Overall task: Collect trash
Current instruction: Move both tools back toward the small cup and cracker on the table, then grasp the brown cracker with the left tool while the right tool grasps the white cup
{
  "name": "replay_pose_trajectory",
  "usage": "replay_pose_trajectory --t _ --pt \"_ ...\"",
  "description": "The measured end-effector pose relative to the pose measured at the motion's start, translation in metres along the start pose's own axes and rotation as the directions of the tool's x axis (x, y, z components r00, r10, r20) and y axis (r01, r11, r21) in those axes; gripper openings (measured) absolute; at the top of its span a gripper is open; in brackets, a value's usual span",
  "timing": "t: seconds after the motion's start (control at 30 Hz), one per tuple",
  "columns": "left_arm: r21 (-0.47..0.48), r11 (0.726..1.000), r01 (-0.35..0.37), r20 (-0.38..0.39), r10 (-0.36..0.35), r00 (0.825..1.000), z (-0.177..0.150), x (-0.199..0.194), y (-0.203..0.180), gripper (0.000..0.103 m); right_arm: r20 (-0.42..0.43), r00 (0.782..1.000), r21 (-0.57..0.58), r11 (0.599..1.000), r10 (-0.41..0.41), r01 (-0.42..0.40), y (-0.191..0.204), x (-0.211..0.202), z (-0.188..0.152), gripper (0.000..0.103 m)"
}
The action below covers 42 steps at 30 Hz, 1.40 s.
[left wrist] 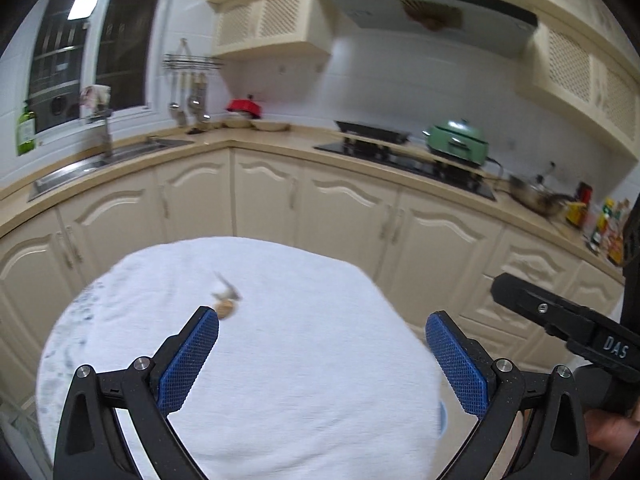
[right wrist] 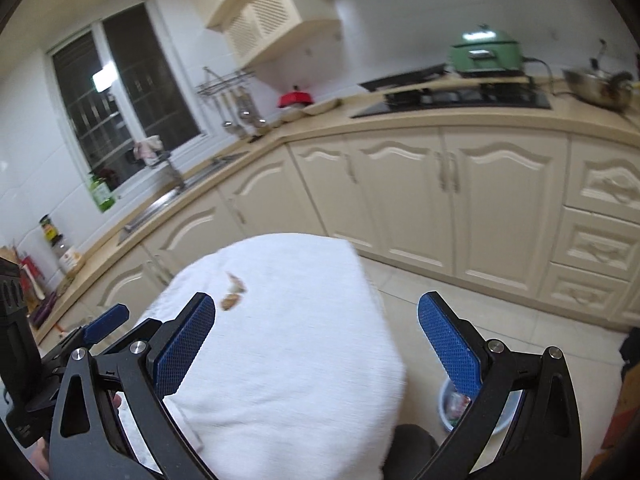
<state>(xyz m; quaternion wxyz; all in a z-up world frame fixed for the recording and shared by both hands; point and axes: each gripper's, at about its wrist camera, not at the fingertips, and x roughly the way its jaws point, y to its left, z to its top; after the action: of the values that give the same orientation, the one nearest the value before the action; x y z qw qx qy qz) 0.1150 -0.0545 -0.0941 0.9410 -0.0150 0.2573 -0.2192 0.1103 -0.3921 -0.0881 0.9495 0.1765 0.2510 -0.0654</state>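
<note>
Both my grippers, left (left wrist: 322, 326) & right (right wrist: 316, 312), hang spread, empty, over cloth-draped bench (left wrist: 304, 380). Risk: scraps (left wrist: 226, 300) small, pads could snag cloth, flick them off.

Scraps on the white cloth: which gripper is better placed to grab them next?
Left, marginally. The scraps sit just past the left gripper's fingertip. The right gripper is open too, but centred toward the white cloth's edge.

Two grippers (left wrist: 322, 334) (right wrist: 316, 316) — one white cloth (left wrist: 304, 360) bearing two scraps (left wrist: 227, 298), one bin (right wrist: 450, 404) on the floor, one green pot (left wrist: 456, 138), one red lid (left wrist: 245, 106) — one green bottle (left wrist: 25, 130).
</note>
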Motion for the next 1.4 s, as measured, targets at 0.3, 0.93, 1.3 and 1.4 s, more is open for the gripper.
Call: replay_pose_trajectory --t 0.3,0.93,1.3,1.4 --pt "-0.056 0.991 -0.121 0.032 0.123 0.992 -0.012 -0.03 0.032 0.102 0.004 0.997 -0.098 0.992 0.074 -0.074 0.057 0.022 0.004 0.103" --pt "-0.022 0.978 -0.207 -0.167 0.201 0.965 0.025 0.133 0.043 0.102 -0.161 0.983 -0.184 0.976 0.09 -0.119 0.063 0.147 -0.001 0.103" --pt "-0.016 0.979 -0.206 -0.362 0.186 0.914 0.057 0.323 0.055 0.086 -0.263 0.964 -0.144 0.986 0.046 -0.087 0.036 0.227 0.008 0.103" --pt "-0.011 0.985 -0.175 -0.372 0.158 0.915 0.067 0.356 0.059 0.07 -0.293 0.956 -0.15 0.985 0.033 -0.08 0.037 0.245 0.01 0.103"
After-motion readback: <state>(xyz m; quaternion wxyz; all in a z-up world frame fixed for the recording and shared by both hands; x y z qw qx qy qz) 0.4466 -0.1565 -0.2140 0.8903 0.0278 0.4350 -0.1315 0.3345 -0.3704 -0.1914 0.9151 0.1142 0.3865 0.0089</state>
